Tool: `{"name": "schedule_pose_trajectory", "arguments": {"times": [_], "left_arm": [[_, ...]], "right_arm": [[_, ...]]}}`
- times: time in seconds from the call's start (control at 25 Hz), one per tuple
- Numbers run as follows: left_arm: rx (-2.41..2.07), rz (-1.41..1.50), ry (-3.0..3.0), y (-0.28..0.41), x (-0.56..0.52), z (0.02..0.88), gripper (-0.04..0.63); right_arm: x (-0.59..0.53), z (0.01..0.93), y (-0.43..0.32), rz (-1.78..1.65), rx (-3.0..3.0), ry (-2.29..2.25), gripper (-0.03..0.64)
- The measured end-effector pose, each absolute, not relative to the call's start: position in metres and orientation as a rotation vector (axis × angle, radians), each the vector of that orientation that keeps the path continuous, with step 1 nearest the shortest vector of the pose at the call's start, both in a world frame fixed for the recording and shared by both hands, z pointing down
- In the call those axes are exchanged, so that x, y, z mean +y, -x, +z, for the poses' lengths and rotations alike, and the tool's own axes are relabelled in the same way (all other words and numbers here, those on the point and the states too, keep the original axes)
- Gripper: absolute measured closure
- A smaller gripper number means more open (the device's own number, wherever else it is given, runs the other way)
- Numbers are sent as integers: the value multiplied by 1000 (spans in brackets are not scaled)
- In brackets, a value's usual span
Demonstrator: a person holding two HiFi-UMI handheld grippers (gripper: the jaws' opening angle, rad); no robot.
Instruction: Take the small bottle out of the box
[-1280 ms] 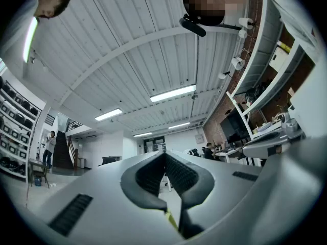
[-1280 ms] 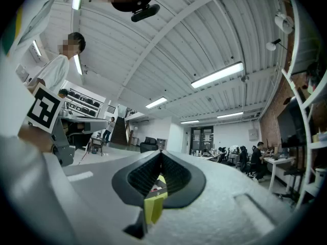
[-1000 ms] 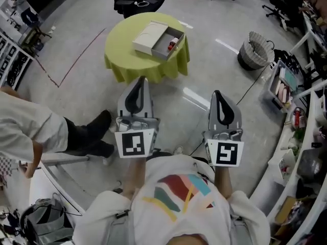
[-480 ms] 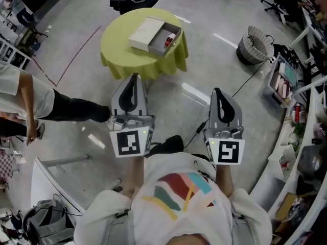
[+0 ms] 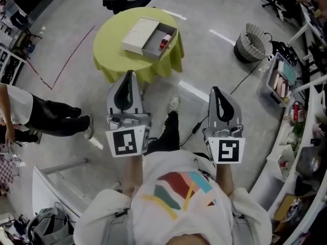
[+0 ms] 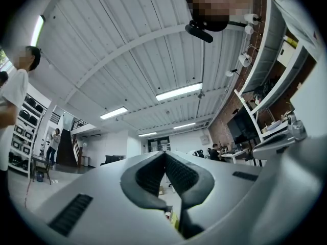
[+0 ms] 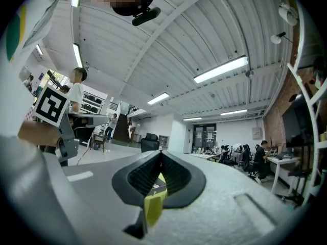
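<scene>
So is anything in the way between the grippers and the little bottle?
Nothing visible is. The small bottle lies uncovered in the open box on the green table; only floor separates it from the left gripper and the right gripper, both shut.

A small red-and-white bottle [image 5: 164, 41] lies in the slid-open pale box [image 5: 137, 34] on the green table [image 5: 110, 55].

The small red-and-white bottle [image 5: 164, 41] in the open grey box [image 5: 148, 37] showed too small to tell its cap or label; it seemed to lie on its side. In the right gripper view the dark ribbed fingers [image 7: 176, 176] hid all but a sliver of the round yellow-green-clothed bench [image 7: 152, 211]. The head view's left edge cut off a bystander [image 5: 46, 119].
</scene>
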State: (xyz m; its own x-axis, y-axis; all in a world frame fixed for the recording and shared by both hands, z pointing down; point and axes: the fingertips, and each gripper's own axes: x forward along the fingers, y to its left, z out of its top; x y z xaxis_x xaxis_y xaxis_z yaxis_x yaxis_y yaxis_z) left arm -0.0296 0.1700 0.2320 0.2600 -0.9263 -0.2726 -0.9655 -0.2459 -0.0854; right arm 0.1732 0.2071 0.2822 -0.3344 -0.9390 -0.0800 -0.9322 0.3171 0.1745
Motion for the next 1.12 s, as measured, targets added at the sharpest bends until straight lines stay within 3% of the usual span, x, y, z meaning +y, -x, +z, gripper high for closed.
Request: {"name": "schedule_pose_trajectory", "arguments": {"times": [0.76, 1.12], "left_arm": [[1881, 287, 2191, 67, -131, 216, 581], [1930, 238, 2177, 72, -207, 220, 580]], "right_arm": [[-104, 277, -153, -278, -2567, -1617, 614], [-198, 274, -136, -255, -2613, -1542, 614]]}}
